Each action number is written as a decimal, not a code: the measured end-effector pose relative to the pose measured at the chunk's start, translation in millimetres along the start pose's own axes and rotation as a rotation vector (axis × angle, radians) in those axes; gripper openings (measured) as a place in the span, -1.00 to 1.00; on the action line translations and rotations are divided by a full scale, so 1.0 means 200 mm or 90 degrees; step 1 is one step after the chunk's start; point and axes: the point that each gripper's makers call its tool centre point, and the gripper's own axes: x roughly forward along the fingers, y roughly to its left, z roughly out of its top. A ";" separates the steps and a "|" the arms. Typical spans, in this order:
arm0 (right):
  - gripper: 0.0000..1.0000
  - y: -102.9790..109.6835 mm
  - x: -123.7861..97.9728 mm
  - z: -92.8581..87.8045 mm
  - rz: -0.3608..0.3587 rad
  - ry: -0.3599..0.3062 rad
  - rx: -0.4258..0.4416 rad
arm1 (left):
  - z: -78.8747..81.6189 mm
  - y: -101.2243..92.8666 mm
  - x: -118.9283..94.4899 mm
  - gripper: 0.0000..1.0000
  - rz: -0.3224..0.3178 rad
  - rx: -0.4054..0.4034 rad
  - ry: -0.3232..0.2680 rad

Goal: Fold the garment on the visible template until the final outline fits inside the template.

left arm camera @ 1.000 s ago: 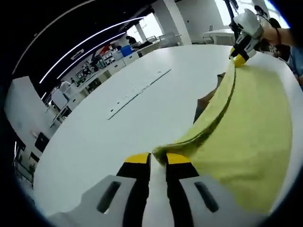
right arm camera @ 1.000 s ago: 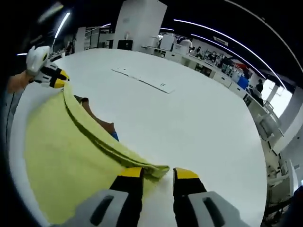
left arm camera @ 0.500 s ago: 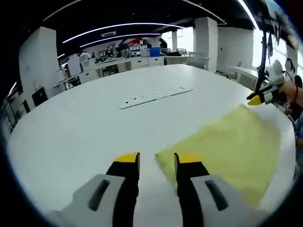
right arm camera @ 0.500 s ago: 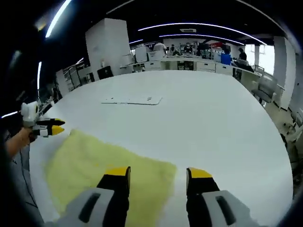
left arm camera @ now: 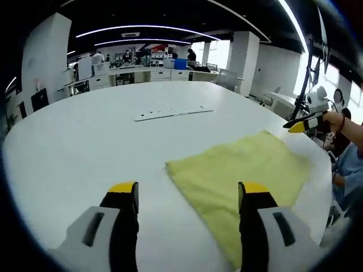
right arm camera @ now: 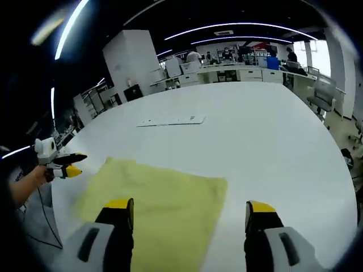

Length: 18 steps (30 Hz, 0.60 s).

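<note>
Garment: yellow cloth (left arm camera: 244, 170) lies flat on the white table (left arm camera: 85, 147), folded into a rough rectangle, near the table's edge.
Left gripper (left arm camera: 190, 195): jaws wide apart, empty, above the cloth's near corner.
Right gripper (right arm camera: 190, 212): jaws wide apart, empty, over the cloth.
Strip (left arm camera: 173, 113): flat white strip lies farther along the table, well apart from the cloth.

White table (left arm camera: 74, 147) w/ yellow garment (left arm camera: 244, 170) flat just ahead of the left gripper (left arm camera: 189, 195); thin white strip (left arm camera: 173, 113) farther ahead.
</note>
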 end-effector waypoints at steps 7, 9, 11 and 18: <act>0.71 0.07 -0.10 -0.13 0.026 0.029 -0.019 | -0.07 -0.07 -0.08 0.57 -0.026 0.012 0.010; 0.72 0.10 -0.12 -0.16 0.036 0.034 -0.021 | -0.11 -0.09 -0.10 0.58 -0.034 0.013 0.019; 0.72 0.12 -0.15 -0.20 0.044 0.040 -0.027 | -0.14 -0.11 -0.12 0.56 -0.039 0.015 0.025; 0.69 0.17 -0.21 -0.29 0.057 0.053 -0.035 | -0.23 -0.13 -0.20 0.51 -0.051 0.005 0.039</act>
